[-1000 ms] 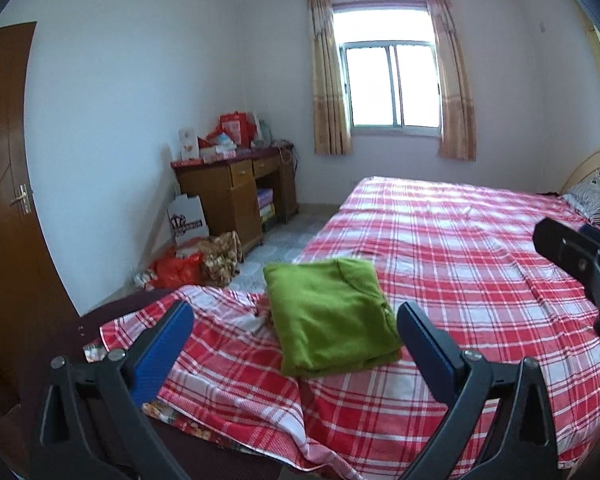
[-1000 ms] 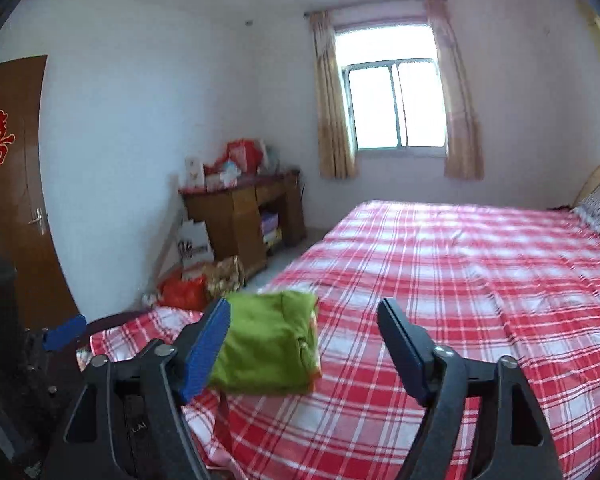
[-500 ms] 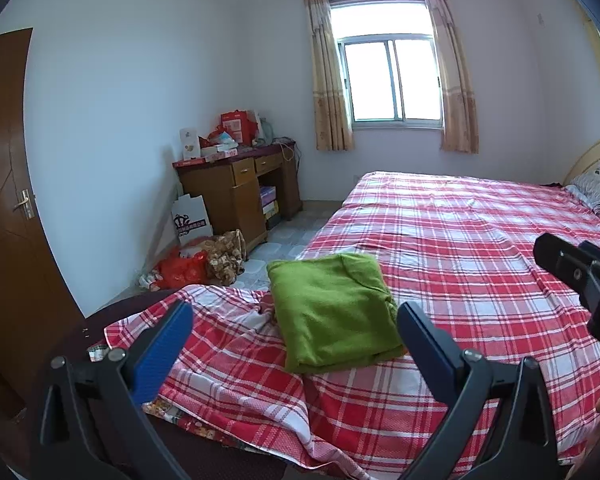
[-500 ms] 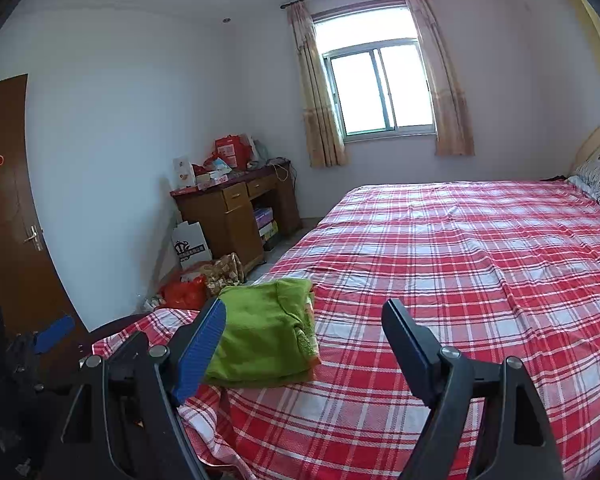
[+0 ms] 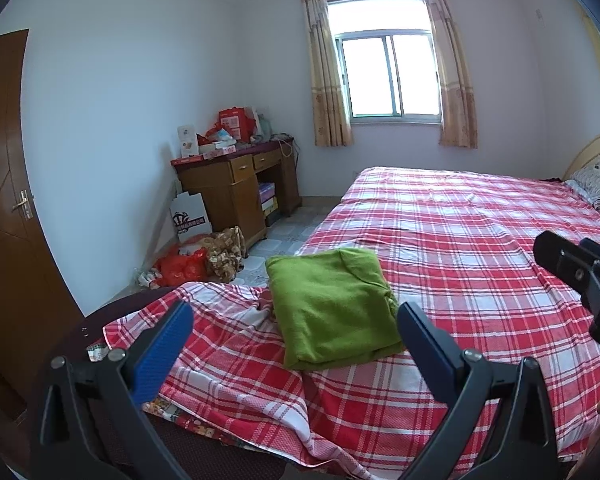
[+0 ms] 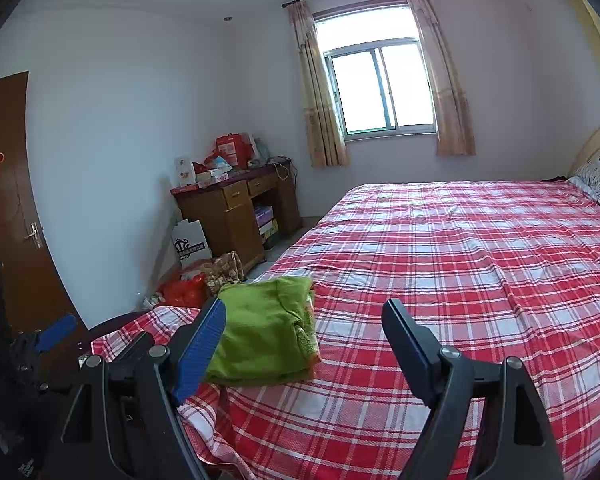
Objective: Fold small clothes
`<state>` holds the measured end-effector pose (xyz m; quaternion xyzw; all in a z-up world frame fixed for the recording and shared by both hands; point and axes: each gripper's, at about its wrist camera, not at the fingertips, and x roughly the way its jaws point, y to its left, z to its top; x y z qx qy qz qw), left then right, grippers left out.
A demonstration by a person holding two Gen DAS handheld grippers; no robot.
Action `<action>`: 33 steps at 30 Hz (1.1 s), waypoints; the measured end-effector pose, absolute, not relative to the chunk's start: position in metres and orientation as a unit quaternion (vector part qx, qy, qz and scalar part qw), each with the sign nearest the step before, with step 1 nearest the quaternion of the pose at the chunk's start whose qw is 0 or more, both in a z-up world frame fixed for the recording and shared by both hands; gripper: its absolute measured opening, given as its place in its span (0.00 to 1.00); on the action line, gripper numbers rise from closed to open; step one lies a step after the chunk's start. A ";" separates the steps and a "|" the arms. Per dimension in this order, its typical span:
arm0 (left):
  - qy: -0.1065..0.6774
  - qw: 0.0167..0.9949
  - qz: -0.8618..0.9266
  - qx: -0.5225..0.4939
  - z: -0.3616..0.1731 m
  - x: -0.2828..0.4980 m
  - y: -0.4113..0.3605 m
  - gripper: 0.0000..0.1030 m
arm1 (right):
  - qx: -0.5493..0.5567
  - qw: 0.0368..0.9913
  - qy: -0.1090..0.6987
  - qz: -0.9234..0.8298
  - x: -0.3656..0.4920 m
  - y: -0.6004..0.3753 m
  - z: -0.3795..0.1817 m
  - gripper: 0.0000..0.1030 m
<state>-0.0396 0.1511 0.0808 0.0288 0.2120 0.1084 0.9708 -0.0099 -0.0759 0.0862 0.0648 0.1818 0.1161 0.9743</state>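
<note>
Blue-padded left tool and right tool gape wide, holding nothing.

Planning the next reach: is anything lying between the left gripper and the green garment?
Nothing but rumpled red plaid bedsheet lies between the open left gripper and the folded green garment, as the left wrist view shows.

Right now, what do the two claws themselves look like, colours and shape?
Both look alike. The left claw has a black frame with round pivot bolts, forking into two flat fingers faced with ribbed blue pads. The right claw has the same black frame and blue-padded fingers. No cables or markings show.
</note>
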 end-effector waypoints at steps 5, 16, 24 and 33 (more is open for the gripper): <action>0.213 0.971 0.109 0.029 0.081 -0.040 0.150 1.00 | 0.066 0.974 0.183 0.116 -0.008 -0.077 0.084 0.79; 0.214 0.970 0.108 0.030 0.080 -0.040 0.149 1.00 | 0.065 0.973 0.186 0.121 -0.009 -0.075 0.082 0.79; 0.215 0.970 0.107 0.030 0.079 -0.040 0.149 1.00 | 0.069 0.973 0.186 0.119 -0.010 -0.077 0.082 0.79; 0.217 0.970 0.107 0.030 0.078 -0.040 0.150 1.00 | 0.071 0.973 0.186 0.118 -0.010 -0.078 0.082 0.79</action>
